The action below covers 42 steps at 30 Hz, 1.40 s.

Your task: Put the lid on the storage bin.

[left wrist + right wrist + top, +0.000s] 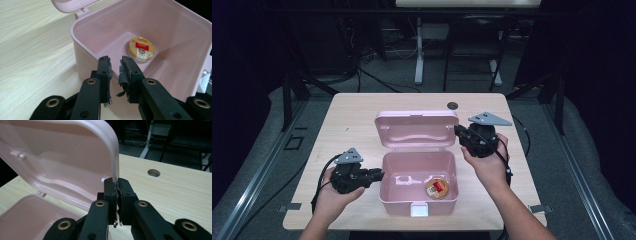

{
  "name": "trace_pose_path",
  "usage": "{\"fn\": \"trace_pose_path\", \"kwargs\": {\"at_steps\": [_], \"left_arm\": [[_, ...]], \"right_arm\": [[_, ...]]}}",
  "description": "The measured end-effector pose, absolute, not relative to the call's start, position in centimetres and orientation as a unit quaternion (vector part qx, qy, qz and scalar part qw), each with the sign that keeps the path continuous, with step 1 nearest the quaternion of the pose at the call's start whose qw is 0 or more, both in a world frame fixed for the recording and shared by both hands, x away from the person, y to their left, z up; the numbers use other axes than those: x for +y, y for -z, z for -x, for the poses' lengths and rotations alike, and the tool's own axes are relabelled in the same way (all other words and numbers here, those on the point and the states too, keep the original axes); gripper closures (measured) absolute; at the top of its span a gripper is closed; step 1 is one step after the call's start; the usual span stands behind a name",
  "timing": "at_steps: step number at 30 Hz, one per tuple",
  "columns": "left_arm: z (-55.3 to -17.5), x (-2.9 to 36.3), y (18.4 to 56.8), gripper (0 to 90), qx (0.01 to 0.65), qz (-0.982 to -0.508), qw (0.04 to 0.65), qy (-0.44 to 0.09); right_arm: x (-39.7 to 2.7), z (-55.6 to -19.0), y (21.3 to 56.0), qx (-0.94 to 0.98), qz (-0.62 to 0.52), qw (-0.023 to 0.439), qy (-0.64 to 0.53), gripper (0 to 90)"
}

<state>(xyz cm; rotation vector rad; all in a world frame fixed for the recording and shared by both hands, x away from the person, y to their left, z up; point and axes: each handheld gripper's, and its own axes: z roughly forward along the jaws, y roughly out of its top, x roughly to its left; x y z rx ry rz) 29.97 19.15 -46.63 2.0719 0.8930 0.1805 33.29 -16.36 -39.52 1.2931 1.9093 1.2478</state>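
Observation:
A pink plastic box (387,197) stands open on the wooden table, its lid (417,131) raised upright at the back. A round gold tin (437,188) with a red label lies on the box floor at the right front; in the left gripper view the tin (141,49) rests flat inside. My left gripper (381,175) sits at the box's left wall (85,52), and its jaws (115,62) are slightly apart astride the rim, not pressing it. My right gripper (117,183) is shut on the right edge of the lid (75,157), and shows beside that lid as the right gripper (458,131).
A white latch (419,209) is on the box's front wall. A round cable hole (452,105) is in the table behind the lid. Bare wood lies left and right of the box. Table legs and cables stand on the floor beyond.

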Motion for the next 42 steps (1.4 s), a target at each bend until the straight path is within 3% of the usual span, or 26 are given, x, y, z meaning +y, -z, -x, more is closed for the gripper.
{"fn": "trace_pose_path", "kwargs": {"at_steps": [8,42], "left_arm": [[-30.2,19.5,46.1,68.6,0.369,-0.815,0.435,-0.105],[-31.7,20.1,41.1,61.4,0.384,-0.783,0.463,-0.156]], "right_arm": [[-16.5,-32.9,39.9,0.698,-0.472,0.261,-0.472,85.8],[-16.6,-32.2,40.1,0.701,-0.466,0.263,-0.472,85.5]]}}
